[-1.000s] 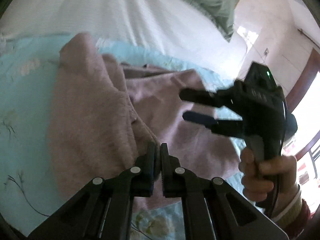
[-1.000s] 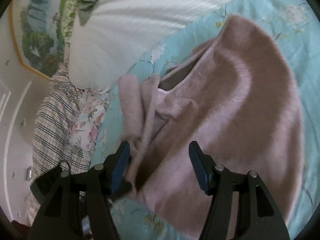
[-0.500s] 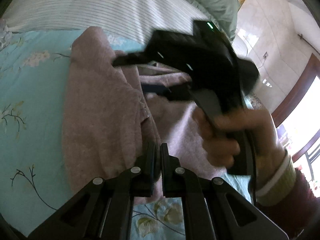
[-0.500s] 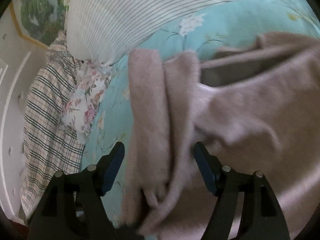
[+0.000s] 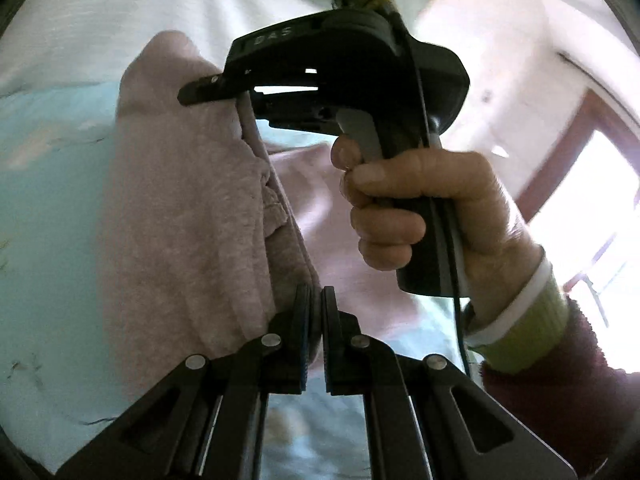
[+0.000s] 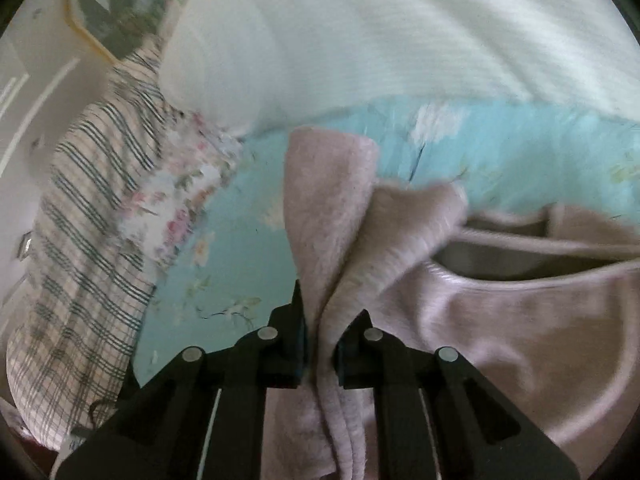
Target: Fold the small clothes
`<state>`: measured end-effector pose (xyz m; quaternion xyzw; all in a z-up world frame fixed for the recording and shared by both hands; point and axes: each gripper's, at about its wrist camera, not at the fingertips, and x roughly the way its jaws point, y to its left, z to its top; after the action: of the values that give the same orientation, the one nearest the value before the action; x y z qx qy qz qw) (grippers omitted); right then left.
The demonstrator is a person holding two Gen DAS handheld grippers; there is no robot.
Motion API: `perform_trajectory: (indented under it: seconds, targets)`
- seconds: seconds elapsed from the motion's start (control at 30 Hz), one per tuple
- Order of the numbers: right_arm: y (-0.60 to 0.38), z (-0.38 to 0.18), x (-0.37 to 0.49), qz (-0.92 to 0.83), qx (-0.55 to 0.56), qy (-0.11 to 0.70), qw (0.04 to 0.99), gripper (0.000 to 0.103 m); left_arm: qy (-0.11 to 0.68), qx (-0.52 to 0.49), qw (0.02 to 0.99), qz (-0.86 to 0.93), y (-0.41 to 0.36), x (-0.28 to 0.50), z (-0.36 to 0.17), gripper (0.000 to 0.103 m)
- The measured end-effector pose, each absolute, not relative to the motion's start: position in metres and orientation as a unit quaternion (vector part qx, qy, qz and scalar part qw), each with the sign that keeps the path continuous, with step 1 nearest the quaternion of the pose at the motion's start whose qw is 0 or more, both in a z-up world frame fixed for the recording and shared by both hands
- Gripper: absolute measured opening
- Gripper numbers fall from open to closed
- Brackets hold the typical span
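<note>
1 aqua bedsheet (image 6: 500, 152) with a printed flower pattern covers the bed, smooth and flat. Above it lies 1 white ribbed cover (image 6: 360, 40), finely striped. At the side sits 1 plaid pillow (image 6: 80, 240) in dark checks, with 1 floral cloth (image 6: 172, 188) beside it. On the sheet lies 1 pink fleece garment (image 5: 180, 216), soft and fuzzy, with 1 side bunched into a thick fold. 2 black grippers are in view. The right gripper (image 6: 320, 344) has its jaws squeezed tight on a doubled fold of the garment. The left gripper (image 5: 314, 328) has its jaws nearly together, pinching the garment's lower edge. 1 hand (image 5: 420, 208) grips the right tool's handle.
</note>
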<state>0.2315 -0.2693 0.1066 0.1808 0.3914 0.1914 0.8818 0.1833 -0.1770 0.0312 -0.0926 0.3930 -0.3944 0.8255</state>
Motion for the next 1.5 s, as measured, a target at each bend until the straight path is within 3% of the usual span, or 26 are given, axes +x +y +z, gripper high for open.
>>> perform_trajectory:
  seconds: [0.13,0.37,0.53,0.8,0.93,1.07,1.13,1.23,1.3,1.33,1.47,1.5]
  targets:
    - [-0.324,0.12,0.196,0.152,0.191,0.374,0.895,0.012,0.398,-0.086,0.795,-0.449,-0.225,0.18,0.032,0.004]
    - [-0.407,0.051,0.171,0.06,0.235,0.426,0.872,0.012,0.45,-0.02,0.762,-0.465,-0.3,0.182,-0.016,0.004]
    - [-0.41,0.038,0.163,0.054,0.239,0.415,0.876,0.012,0.454,-0.024,0.757,-0.469,-0.291,0.181,-0.017,0.004]
    - [-0.389,0.088,0.151,0.052,0.181,0.363,0.913,0.012,0.436,-0.04,0.752,-0.494,-0.29,0.183,-0.013,0.002]
    - [-0.393,0.061,0.164,0.006,0.147,0.408,0.901,0.012,0.461,-0.015,0.733,-0.5,-0.31,0.178,-0.032,0.002]
    - [-0.406,0.043,0.164,0.016,0.183,0.416,0.89,0.015,0.465,-0.024,0.725,-0.507,-0.288,0.17,-0.032,0.003]
    - [-0.411,0.042,0.164,0.033,0.217,0.408,0.886,0.03,0.459,-0.035,0.729,-0.507,-0.265,0.167,-0.024,0.007]
    - [-0.418,0.041,0.169,0.048,0.254,0.395,0.882,0.04,0.445,-0.055,0.748,-0.488,-0.222,0.17,-0.015,0.015]
    - [-0.423,0.04,0.17,0.051,0.287,0.384,0.876,0.04,0.439,-0.067,0.767,-0.464,-0.199,0.175,-0.009,0.032]
    - [-0.426,0.04,0.171,0.05,0.302,0.378,0.874,0.04,0.437,-0.074,0.779,-0.444,-0.186,0.181,-0.01,0.036]
    - [-0.432,0.043,0.178,0.031,0.306,0.366,0.878,0.039,0.454,-0.104,0.793,-0.393,-0.163,0.185,-0.012,0.039]
    - [-0.427,0.053,0.178,0.037,0.285,0.35,0.892,0.024,0.46,-0.109,0.796,-0.379,-0.149,0.184,-0.008,0.039]
